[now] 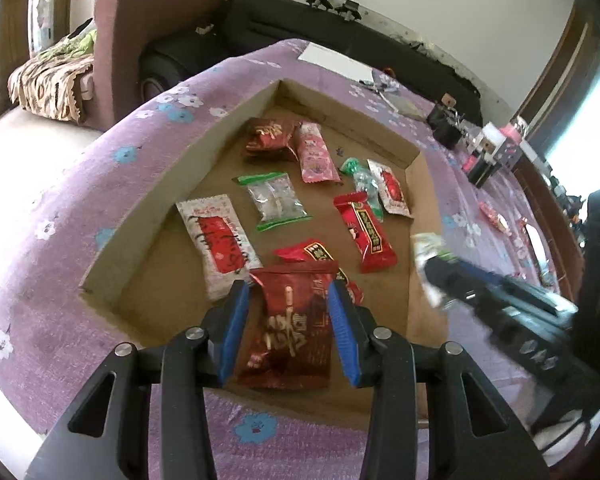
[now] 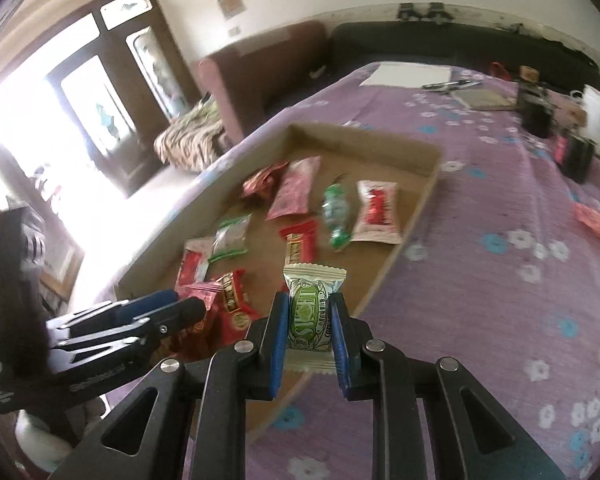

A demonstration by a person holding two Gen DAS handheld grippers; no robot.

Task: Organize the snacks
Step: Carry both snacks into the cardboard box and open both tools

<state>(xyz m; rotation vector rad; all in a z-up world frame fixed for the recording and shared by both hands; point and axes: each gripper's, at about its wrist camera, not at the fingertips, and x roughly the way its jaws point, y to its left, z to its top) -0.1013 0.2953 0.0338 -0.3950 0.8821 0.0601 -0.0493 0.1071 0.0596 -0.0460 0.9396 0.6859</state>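
Lower centre, both views: my left tool straddles a dark-red foil packet, unpinched; right tool pinches a green-and-white sweet bound for the shallow cardboard tray.

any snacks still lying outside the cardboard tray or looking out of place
Yes. A red snack packet lies on the purple tablecloth, to the right of the cardboard tray, apart from the sorted ones. Inside the tray, packets lie loosely at mixed angles, some overlapping.
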